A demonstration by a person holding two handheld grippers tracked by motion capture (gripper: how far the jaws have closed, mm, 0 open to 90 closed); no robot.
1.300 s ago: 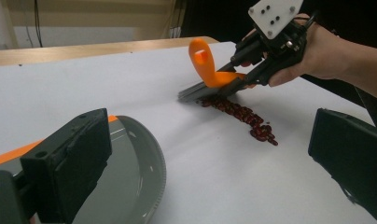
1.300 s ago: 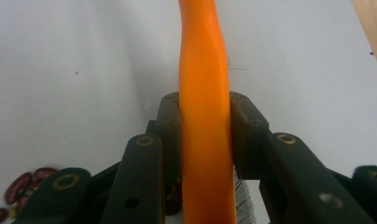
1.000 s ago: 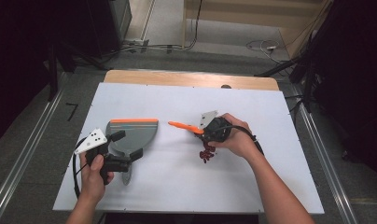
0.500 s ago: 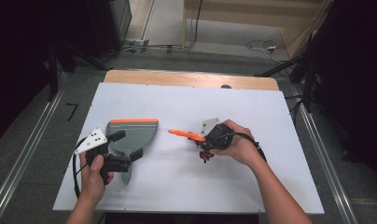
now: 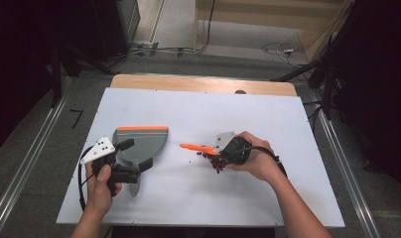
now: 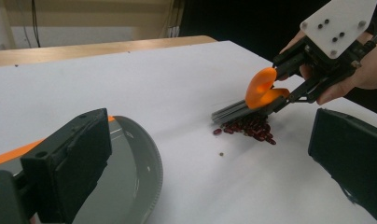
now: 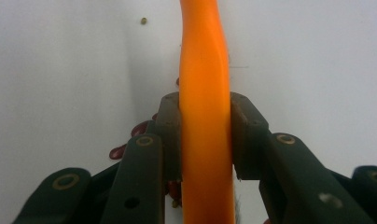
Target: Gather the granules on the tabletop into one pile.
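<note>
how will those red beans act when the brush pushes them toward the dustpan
The red beans look small, rounded and loose, so they will probably roll and scatter rather than move together. One stray already lies apart. The white table looks smooth, so some may slide past the brush bristles.

The high view looks forward and down from above the person's side, taking in the whole white table [image 5: 198, 114] from some way off. The left gripper view sits low over the tabletop and faces across it toward the orange-handled brush [image 6: 261, 91] and the red beans [image 6: 249, 127]. The right gripper view looks steeply down, very close, along the brush handle. All three views share the brush and beans.
</note>
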